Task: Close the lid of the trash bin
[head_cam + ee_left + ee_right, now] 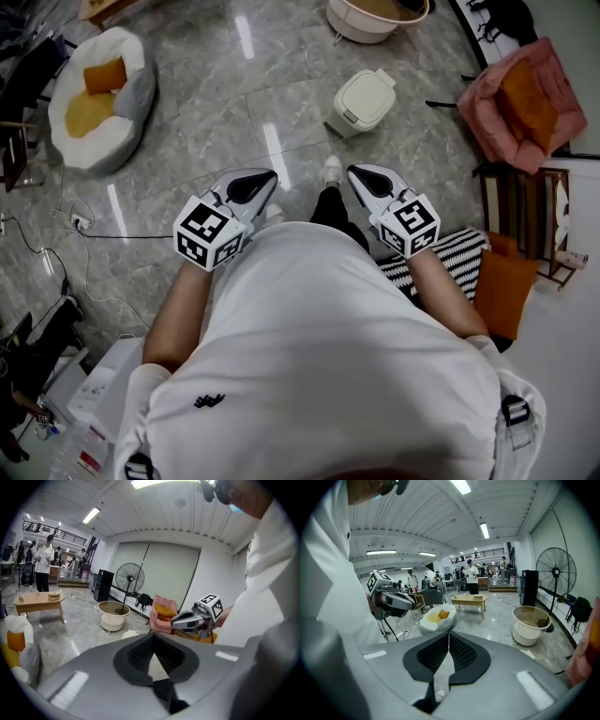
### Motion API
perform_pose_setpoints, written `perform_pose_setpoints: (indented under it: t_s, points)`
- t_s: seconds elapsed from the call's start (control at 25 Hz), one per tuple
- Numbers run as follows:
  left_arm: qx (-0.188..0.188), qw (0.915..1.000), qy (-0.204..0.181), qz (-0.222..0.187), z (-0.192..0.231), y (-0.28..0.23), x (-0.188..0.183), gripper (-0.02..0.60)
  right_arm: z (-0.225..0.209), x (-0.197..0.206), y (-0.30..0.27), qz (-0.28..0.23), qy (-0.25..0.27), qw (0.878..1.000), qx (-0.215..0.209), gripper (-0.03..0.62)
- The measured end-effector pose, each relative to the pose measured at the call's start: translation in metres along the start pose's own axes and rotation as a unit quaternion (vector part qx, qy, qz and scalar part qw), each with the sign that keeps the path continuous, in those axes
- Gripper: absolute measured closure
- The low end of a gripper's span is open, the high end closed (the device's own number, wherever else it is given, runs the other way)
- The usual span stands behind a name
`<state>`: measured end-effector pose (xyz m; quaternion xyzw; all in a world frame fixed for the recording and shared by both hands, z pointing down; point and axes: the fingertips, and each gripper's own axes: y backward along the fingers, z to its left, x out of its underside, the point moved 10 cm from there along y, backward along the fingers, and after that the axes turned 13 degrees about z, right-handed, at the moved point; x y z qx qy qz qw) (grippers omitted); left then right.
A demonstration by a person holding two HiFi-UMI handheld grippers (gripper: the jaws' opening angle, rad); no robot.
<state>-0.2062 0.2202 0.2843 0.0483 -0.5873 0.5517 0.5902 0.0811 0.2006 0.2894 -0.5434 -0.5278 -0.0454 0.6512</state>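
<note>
The cream trash bin stands on the marble floor ahead of the person's feet, its lid lying flat on top. Both grippers are held in front of the person's body, well short of the bin. My left gripper is shut with nothing between its jaws; in the left gripper view its tips meet and a bit of the bin shows just past them. My right gripper is also shut and empty, its tips meeting in the right gripper view.
A white beanbag with orange cushions lies at the left. A cream round tub stands beyond the bin, a pink armchair at the right. A striped rug and a floor cable are near. A standing fan is farther back.
</note>
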Motion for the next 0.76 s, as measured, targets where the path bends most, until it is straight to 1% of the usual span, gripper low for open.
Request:
perform_pose_setpoints:
  t_s: [0.76]
  points:
    - [0.006,0.9999,0.001,0.009,-0.01,-0.017,-0.003,0.525,-0.01,0.013,0.006,0.001,-0.004,1.0,-0.001,0.588]
